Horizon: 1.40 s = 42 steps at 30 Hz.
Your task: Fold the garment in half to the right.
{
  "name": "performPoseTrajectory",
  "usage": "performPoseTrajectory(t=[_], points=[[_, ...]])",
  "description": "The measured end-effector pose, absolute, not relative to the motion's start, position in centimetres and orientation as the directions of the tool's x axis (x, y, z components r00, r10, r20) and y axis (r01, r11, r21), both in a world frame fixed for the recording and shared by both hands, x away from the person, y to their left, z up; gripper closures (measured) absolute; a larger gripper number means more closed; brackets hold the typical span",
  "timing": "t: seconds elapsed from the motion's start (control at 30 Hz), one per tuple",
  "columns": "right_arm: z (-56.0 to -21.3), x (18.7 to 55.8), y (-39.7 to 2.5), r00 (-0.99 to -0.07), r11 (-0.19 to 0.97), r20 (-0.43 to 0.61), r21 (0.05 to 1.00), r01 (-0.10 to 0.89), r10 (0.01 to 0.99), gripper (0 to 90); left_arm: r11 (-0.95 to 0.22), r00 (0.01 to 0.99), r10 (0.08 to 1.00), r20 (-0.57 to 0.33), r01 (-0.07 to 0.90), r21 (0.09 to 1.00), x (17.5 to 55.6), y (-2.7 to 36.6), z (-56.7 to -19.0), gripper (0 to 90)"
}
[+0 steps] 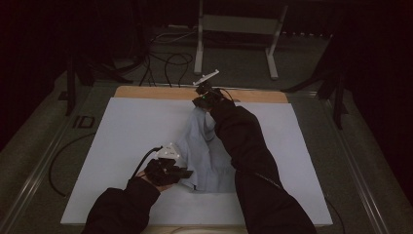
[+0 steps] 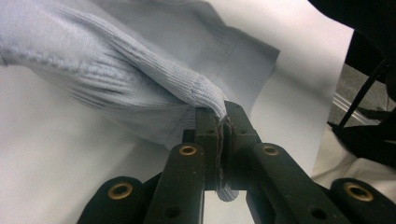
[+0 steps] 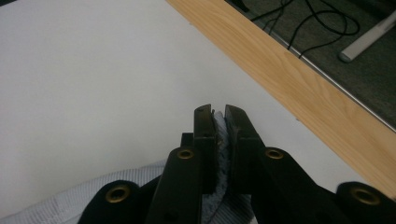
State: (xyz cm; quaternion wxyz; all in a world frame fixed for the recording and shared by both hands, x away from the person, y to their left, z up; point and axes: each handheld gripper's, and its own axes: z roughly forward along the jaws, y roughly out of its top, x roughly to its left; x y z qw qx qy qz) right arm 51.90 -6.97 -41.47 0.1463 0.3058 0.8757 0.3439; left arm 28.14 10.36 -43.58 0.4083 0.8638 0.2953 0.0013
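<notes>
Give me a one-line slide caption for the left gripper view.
Left gripper clamped on a ribbed edge of the light blue knit garment.

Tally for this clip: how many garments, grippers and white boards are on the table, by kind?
Light blue knit garment: 1
Grippers: 2, left gripper and right gripper, each clamped on the garment
White board: 1
Total: 4

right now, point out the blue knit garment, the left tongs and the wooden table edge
blue knit garment (image 1: 202,156): high view, flat middle of the fabric
left tongs (image 2: 223,122): left gripper view, between the tips shut on the garment's ribbed edge
wooden table edge (image 3: 289,74): right gripper view, bare wood strip
</notes>
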Motion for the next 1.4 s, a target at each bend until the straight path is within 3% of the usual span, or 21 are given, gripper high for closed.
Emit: performPoseTrajectory(t=[0.83, 1.4], points=[[-40.2, 51.7, -14.6, -0.727, 0.501, -0.016, 0.735, 0.457, 0.687, 84.5, -0.586, 0.899, 0.390, -0.201, 0.411, 0.698, 29.1, 2.6, -41.8, 87.4], [-43.3, 52.0, -17.4, -0.708, 0.451, 0.047, 0.740, 0.498, 0.705, 84.4, -0.647, 0.908, 0.369, -0.198, 0.404, 0.647, 29.6, -2.7, -44.4, 87.3]])
